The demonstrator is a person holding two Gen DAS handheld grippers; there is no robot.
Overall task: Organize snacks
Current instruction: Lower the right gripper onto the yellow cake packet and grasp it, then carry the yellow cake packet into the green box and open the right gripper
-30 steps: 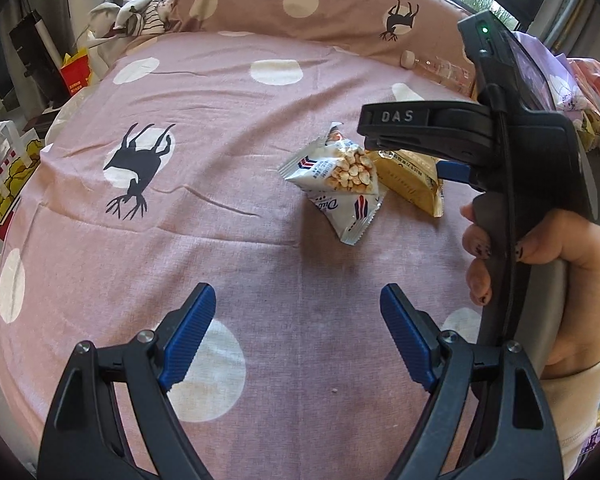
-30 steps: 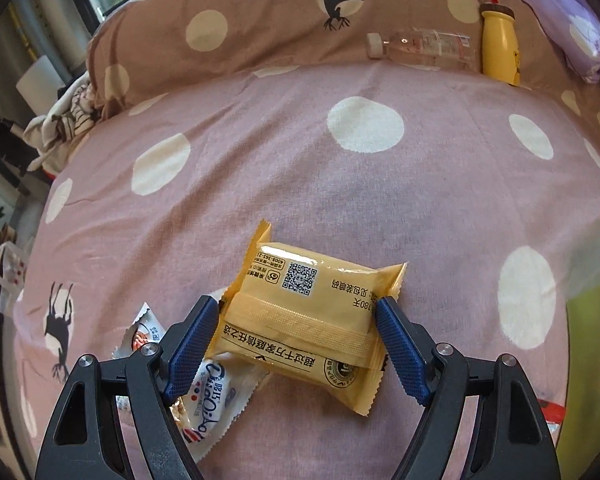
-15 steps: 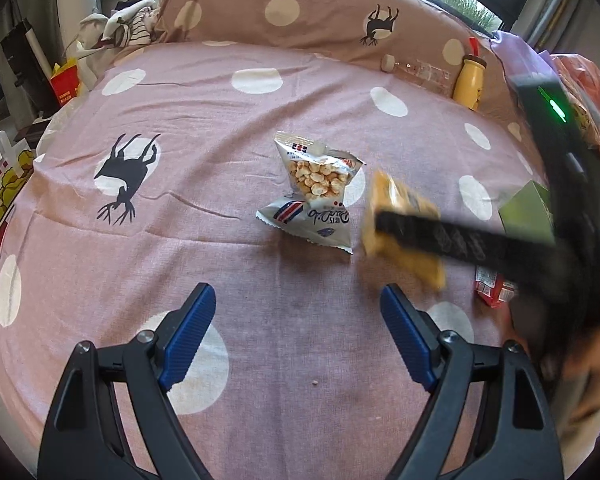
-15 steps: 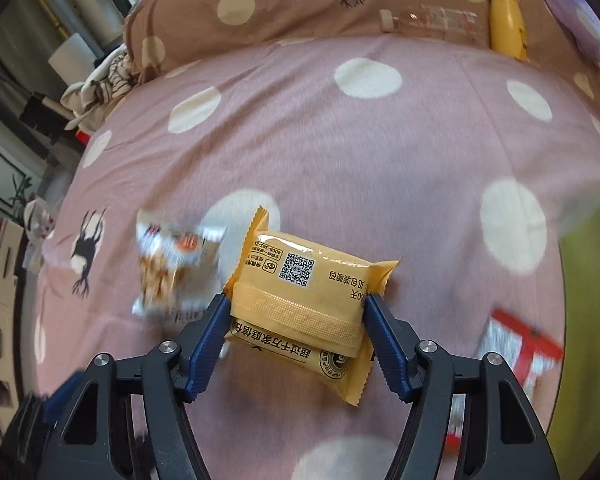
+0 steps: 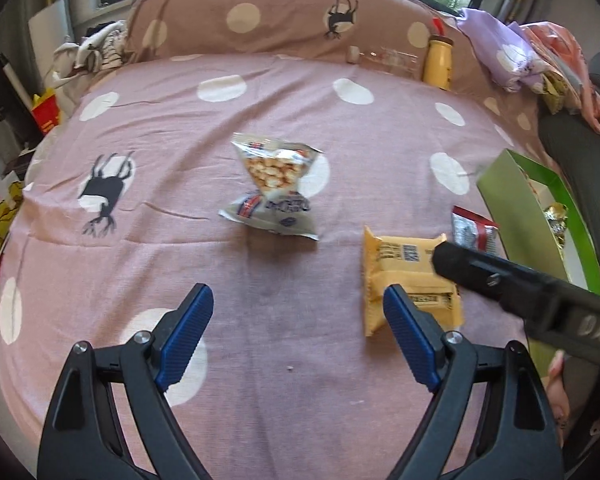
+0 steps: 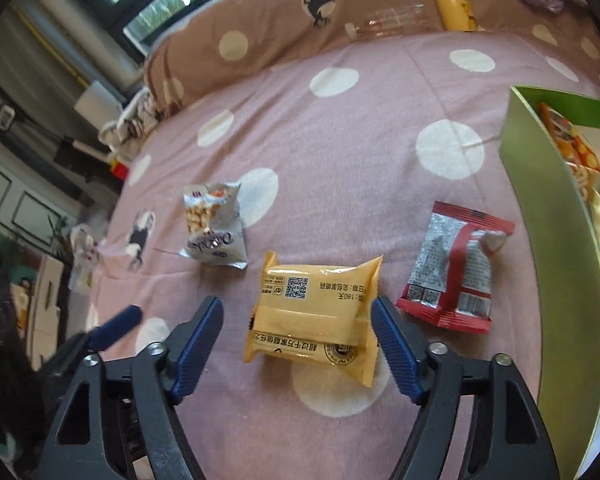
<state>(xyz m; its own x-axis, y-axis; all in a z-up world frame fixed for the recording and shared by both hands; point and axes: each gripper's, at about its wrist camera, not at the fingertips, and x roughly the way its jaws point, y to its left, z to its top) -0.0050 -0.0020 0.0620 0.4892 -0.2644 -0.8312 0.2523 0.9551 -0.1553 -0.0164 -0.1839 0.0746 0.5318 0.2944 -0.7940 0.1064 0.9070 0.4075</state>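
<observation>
1. Left tool (image 5: 296,304): released, jaws wide, nothing between them. It hovers over bare bedcover, short of the snacks.
2. White bag of puffed snacks (image 5: 274,192): lies on the bed (image 5: 180,128), towards the left and apart from the other packets. Judged very light, air-filled and crushable, with slick film. It is best taken across the belly with a gentle squeeze, or by the crimped end.
3. Yellow packet (image 6: 316,316): lies flat on the bed, seam side up, just left of the red packet. Judged light and soft, a pillow wrap over a firmer cake or biscuit. The film is glossy and likely to slip. Hold across the short sides, at the middle, not on the thin end fins.
4. Right tool (image 6: 296,312): released. Its jaws have just been opening, and the yellow packet sits between them. The left pad stands clear; the right pad is at the packet's edge.
5. Red-and-silver packet (image 6: 454,268): on the bed, beside the box wall. Judged light and crinkly, and somewhat puffed.
6. Green box (image 6: 548,200): at the far right, open, with snacks already inside. Judged to be the destination. Its walls look like thin card and may tip if knocked.
</observation>
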